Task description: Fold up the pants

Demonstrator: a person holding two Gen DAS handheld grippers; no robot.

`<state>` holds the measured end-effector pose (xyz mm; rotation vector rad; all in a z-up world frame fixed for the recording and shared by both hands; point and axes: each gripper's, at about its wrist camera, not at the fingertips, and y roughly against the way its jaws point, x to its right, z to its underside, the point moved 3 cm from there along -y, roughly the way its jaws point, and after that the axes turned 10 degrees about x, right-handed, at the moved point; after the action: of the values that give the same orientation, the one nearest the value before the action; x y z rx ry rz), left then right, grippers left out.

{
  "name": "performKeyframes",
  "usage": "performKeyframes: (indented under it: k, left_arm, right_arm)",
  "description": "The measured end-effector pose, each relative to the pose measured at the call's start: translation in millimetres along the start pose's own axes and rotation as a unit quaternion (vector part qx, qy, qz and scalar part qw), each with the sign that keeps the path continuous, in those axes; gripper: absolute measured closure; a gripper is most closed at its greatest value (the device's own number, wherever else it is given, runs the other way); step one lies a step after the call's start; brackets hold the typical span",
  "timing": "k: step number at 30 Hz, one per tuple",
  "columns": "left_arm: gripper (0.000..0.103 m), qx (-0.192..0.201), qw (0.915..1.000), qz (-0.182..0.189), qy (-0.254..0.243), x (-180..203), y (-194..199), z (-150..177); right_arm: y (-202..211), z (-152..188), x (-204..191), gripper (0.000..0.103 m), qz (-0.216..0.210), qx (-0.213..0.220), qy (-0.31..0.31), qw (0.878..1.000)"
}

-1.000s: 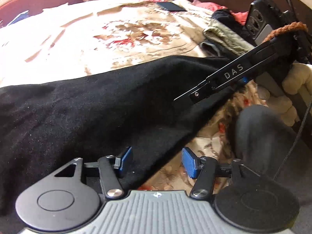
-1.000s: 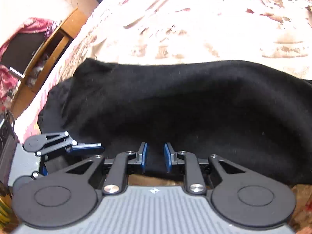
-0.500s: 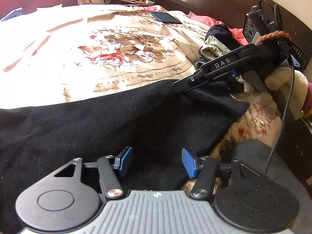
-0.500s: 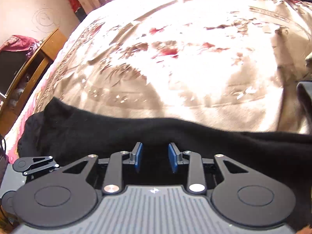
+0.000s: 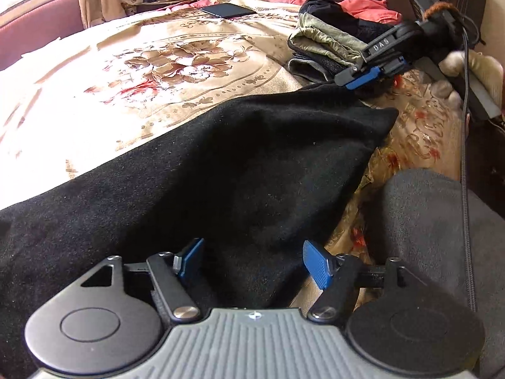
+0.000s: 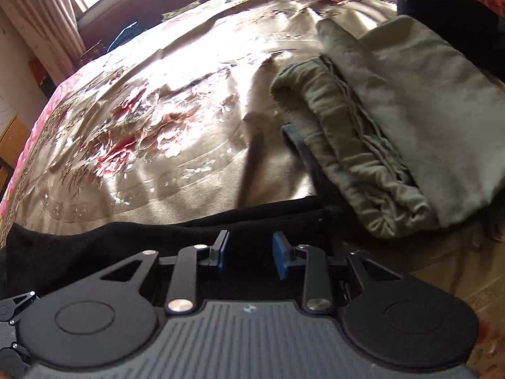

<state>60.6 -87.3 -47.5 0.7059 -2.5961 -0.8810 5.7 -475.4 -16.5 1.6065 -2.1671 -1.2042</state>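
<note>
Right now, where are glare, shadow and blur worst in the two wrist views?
Left wrist view: sunlight blows out the floral satin bedspread at left; the black knit pants read as near-featureless dark; edges curve with fisheye. Right wrist view: glare streaks the bedspread centre, a soft dark shadow bar crosses it, and the folded olive-green garment looks slightly smeared.

1. The left gripper (image 5: 252,262) has a ribbed grey body, two black round discs, silver screws and blue ridged pads.
2. The right gripper (image 6: 251,254) is built alike; its black finger is marked "DAS".
3. A black cable (image 5: 465,145) trails beside grey trousers (image 5: 442,227).
</note>
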Motion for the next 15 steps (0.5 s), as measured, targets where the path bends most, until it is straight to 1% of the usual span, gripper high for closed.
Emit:
performKeyframes:
  k: [1,3,4,5,6,7,8,9,11,12,14,15]
  left_arm:
    - [0.023,0.002,1.0,0.001,0.009,-1.0,-1.7,-1.4]
    - [0.023,0.006,0.9998,-0.007,0.018,-2.0,-5.6,-6.6]
    - [0.023,0.007,0.9997,-0.013,0.019,-2.2,-6.7,-8.2]
    - [0.023,0.005,0.9997,-0.014,0.021,-2.1,-8.4,-9.6]
    - [0.023,-0.002,0.9995,-0.012,0.028,-2.4,-11.0,-9.4]
    - [0.023,-0.014,0.9992,-0.012,0.036,-3.2,-13.8,-6.8]
    - [0.023,-0.019,0.9989,-0.015,0.041,-3.4,-15.0,-2.8]
    - [0.023,-0.018,0.999,-0.017,0.037,-1.4,-13.6,0.0]
    - [0.023,-0.022,0.9993,-0.022,0.019,5.0,-10.8,2.7]
    - [0.023,-0.025,0.9993,-0.025,0.01,8.0,-10.0,3.4]
    - [0.023,-0.028,0.9993,-0.027,-0.003,11.2,-9.5,4.3]
    - [0.023,-0.028,0.9992,-0.026,-0.007,11.5,-9.5,4.2]
  right_arm:
    - [0.8,0.3,3.7,0.071,0.002,0.005,-0.003,1.0]
    - [3.3,1.7,1.9,0.071,-0.011,0.015,0.003,1.0]
    - [6.0,3.3,-2.6,0.071,-0.031,0.021,0.01,0.999]
    - [5.6,5.5,-9.2,0.071,-0.053,0.018,0.017,0.998]
    - [1.2,8.7,-15.9,0.073,-0.065,0.011,0.025,0.998]
    - [-6.5,12.5,-20.5,0.073,-0.064,0.003,0.032,0.997]
    - [-16.7,16.8,-20.1,0.073,-0.05,-0.01,0.033,0.998]
    - [-25.3,19.4,-16.5,0.079,-0.035,-0.019,0.032,0.999]
    - [-36.5,19.3,-6.5,0.085,-0.021,-0.003,0.028,0.999]
    - [-36.5,16.3,-4.6,0.085,-0.015,0.006,0.024,1.0]
    - [-32.1,12.8,-4.3,0.078,-0.022,0.009,0.017,1.0]
    - [-28.4,13.4,-5.0,0.078,-0.018,0.009,0.022,1.0]
